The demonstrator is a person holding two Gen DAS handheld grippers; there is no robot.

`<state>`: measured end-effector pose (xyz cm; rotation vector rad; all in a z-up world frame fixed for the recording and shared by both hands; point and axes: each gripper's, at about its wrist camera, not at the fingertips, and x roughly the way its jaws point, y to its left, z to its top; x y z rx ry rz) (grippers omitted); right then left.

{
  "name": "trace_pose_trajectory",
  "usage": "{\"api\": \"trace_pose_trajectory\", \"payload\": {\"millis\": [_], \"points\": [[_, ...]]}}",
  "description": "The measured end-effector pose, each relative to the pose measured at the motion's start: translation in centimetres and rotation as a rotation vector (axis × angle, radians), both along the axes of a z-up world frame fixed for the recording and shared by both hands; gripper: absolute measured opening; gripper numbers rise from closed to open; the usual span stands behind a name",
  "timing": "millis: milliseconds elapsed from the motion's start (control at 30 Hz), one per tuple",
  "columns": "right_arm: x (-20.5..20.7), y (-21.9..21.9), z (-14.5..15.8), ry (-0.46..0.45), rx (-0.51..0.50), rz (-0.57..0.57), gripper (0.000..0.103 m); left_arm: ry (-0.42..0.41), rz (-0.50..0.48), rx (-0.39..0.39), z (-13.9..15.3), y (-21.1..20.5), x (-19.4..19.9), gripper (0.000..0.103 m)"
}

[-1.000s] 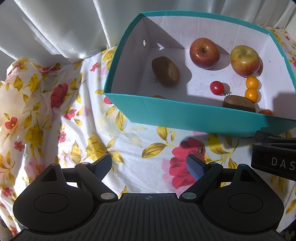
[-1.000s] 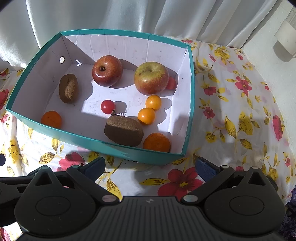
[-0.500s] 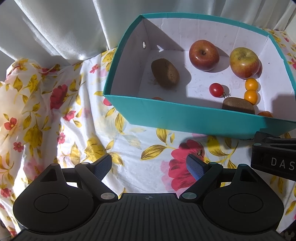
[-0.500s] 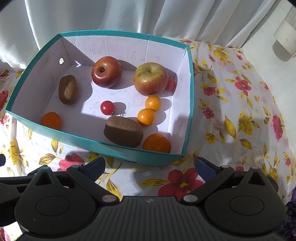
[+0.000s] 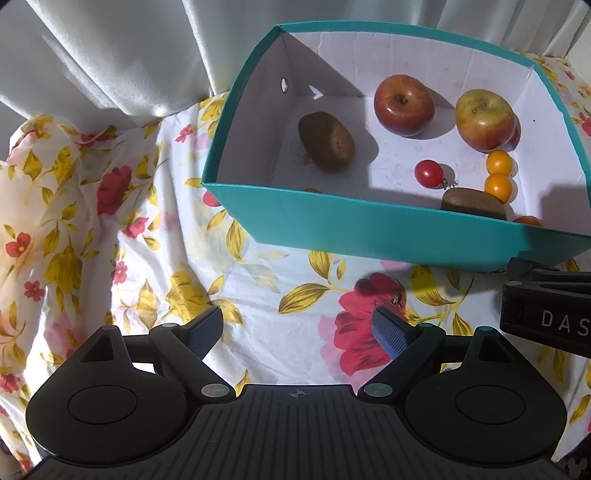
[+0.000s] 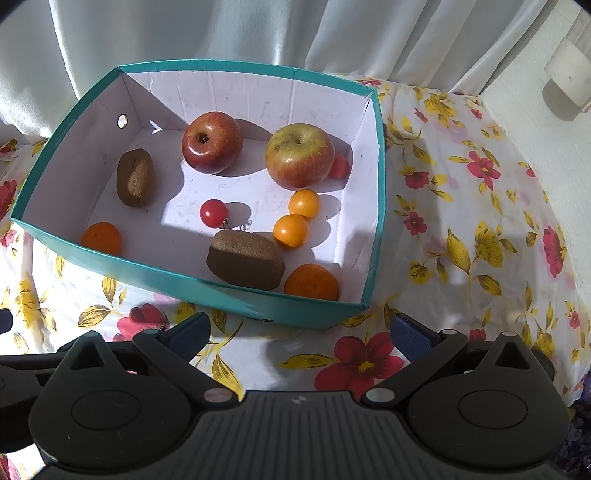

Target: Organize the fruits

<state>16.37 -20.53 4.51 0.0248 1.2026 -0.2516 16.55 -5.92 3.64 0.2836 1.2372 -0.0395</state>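
A teal box [image 6: 280, 310] with a white inside stands on the floral cloth and holds all the fruit. Inside are a red apple [image 6: 211, 142], a yellow-red apple [image 6: 299, 155], two kiwis [image 6: 135, 177] [image 6: 245, 260], a red cherry tomato [image 6: 213, 212], two small yellow-orange fruits [image 6: 303, 203] [image 6: 290, 230] and two oranges [image 6: 101, 238] [image 6: 311, 282]. My right gripper [image 6: 297, 332] hangs open just in front of the box's near wall with nothing between its fingers. My left gripper [image 5: 297, 328] is also open and empty over the cloth, left of the box [image 5: 369, 225].
A flowered tablecloth [image 5: 110, 229] covers the surface, wrinkled at the left. White curtains [image 6: 258, 33] hang behind the box. A white wall with a small fitting [image 6: 567, 83] is at the far right. The right gripper's body [image 5: 550, 310] shows at the left view's right edge.
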Motion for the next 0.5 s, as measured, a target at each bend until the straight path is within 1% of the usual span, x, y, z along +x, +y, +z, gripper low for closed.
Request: {"api": "trace_pose_trajectory", "payload": {"millis": [300,500], "points": [[-0.24,0.03,0.07,-0.002,-0.003,-0.002,0.103,-0.006,-0.002,0.001,0.05,-0.15,-0.2,0.092],[-0.4,-0.13,-0.06,-0.006,-0.001,-0.01,0.103,-0.033,0.004,-0.006,0.04,0.09,-0.29,0.092]]}}
